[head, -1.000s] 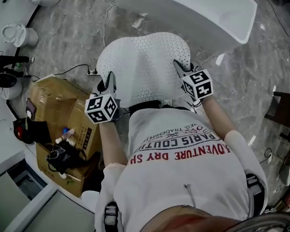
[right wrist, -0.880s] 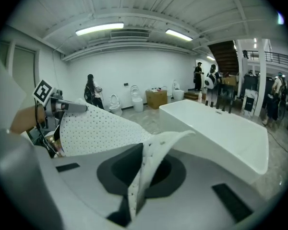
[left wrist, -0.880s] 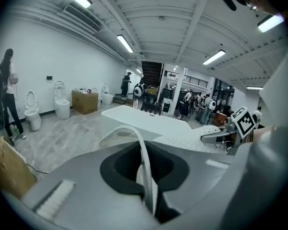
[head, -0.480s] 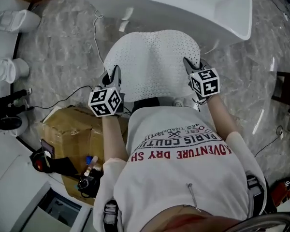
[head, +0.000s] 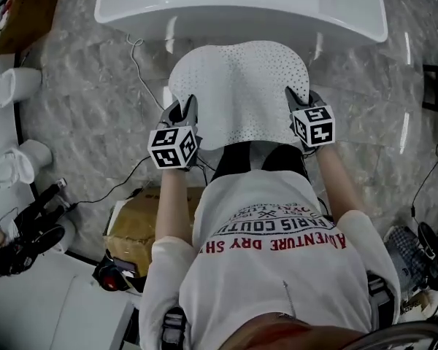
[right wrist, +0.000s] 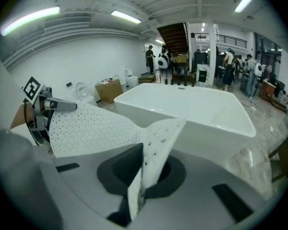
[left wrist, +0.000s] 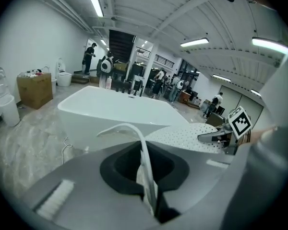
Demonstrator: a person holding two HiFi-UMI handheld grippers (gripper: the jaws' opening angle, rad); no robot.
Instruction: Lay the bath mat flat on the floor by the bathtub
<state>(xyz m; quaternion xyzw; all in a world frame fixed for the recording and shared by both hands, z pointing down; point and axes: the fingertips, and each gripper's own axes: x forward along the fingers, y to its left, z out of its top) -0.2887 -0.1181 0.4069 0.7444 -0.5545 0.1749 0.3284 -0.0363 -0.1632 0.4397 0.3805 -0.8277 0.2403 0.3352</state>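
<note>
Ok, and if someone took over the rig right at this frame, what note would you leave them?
Left tool: shut on the bath mat, at its near left edge.
Right tool: shut on the mat's near right edge.
Bath mat: held up off the floor, spread between the tools, in front of the bathtub.
Done: mat gripped on both sides and opened out facing the tub.
Left: lower it, lay it flat by the tub, release both tools.

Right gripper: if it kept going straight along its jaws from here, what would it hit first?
Apart from the bath mat clamped in its jaws, the right gripper would most likely meet the bathtub side wall first. How far off the wall is, I cannot judge.
</note>
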